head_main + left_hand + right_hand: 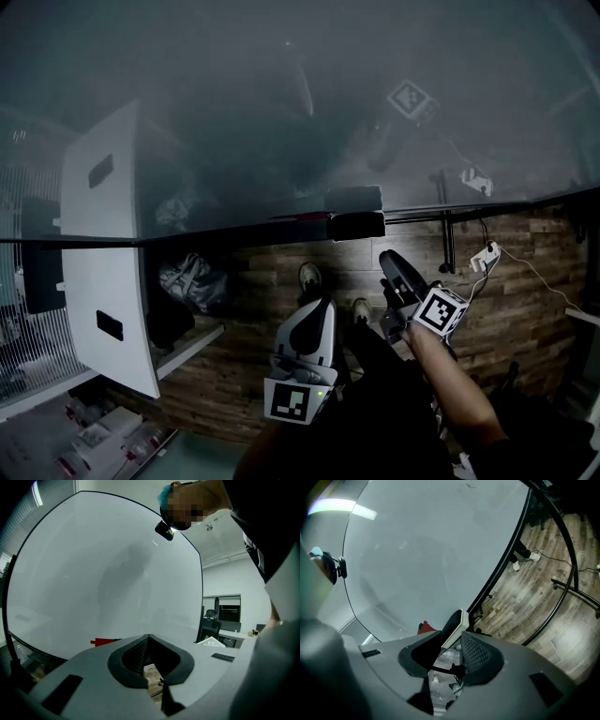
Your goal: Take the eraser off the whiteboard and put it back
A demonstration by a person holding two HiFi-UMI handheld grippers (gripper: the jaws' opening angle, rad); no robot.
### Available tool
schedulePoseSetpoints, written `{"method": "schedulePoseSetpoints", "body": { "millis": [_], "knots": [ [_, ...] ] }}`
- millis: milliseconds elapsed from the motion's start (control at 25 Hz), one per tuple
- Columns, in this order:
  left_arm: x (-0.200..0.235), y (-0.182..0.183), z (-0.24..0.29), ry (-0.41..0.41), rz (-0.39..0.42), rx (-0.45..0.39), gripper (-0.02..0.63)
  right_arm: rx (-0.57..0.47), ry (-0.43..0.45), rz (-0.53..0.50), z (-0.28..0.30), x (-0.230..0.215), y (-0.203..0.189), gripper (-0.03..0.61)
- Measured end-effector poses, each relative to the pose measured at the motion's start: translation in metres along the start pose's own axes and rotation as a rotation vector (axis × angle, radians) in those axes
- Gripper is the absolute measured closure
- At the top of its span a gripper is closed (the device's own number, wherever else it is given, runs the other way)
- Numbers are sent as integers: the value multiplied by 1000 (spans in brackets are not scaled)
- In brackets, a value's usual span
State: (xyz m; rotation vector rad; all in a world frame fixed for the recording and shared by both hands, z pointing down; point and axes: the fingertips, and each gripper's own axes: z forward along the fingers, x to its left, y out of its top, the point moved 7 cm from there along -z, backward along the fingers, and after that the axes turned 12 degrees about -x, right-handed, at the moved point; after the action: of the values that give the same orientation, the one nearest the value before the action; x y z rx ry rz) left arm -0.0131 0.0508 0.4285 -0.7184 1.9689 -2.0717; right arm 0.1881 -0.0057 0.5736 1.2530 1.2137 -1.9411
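Right claw (pixel 453 638): 2 jaws parted, not gripping. Black, white-edged eraser (pixel 454 622) sits at whiteboard's (pixel 417 550) bottom edge, near end between the jaw tips. Left claw (pixel 148 638) closed, empty, facing the board.

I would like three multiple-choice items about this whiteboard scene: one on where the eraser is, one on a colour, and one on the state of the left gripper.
1. Where is the eraser?
A. on the floor
B. at the whiteboard's lower edge
C. on the white cabinet

2. What colour is the small thing beside the eraser?
A. red
B. yellow
C. blue

3. How are the left gripper's jaws?
A. wide apart
B. shut on the eraser
C. together, empty

Answers: 1 B, it sits along that edge in the head view; 2 A, it shows red in both gripper views; 3 C, the tips meet with nothing between.
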Motion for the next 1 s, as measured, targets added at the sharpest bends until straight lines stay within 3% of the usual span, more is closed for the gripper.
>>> {"method": "schedulePoseSetpoints", "body": {
  "millis": [480,1000],
  "knots": [
    [11,-9,3,12,-24,35,607,-34,-13,59,18,-11,1,385],
    [11,-12,6,18,-29,46,606,-40,0,116,34,-16,3,374]
  ]
}}
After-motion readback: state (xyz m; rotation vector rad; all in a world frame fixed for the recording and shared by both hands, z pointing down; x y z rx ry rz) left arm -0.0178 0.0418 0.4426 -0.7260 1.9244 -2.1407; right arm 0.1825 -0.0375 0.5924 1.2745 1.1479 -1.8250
